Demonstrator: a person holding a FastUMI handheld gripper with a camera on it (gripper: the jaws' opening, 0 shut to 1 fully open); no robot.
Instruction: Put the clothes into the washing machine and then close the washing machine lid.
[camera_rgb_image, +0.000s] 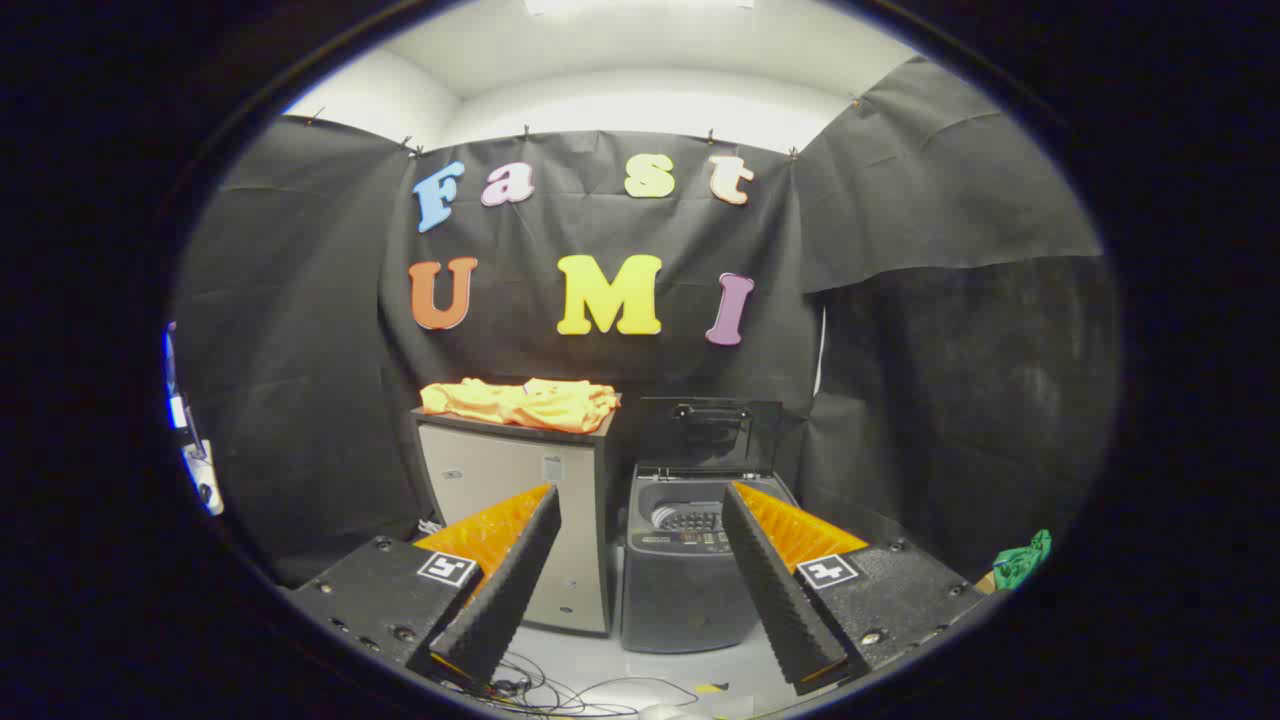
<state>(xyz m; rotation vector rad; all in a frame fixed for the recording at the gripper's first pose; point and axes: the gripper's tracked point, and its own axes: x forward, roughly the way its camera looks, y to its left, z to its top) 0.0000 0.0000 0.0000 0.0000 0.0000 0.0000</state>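
Jaws (640, 500) spread wide, holding nothing. Orange clothes (520, 403) lay crumpled on the cabinet (515, 480) beside the washing machine (690, 575), its lid (710, 430) up. Fabric judged light, soft, floppy; best pinched at a raised fold

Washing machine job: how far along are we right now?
Nothing is done yet. The washing machine stands with its lid up, drum exposed. The orange clothes lie on the cabinet beside it. The gripper is open and holds nothing, well short of both. Left: grab clothes, load, close lid.
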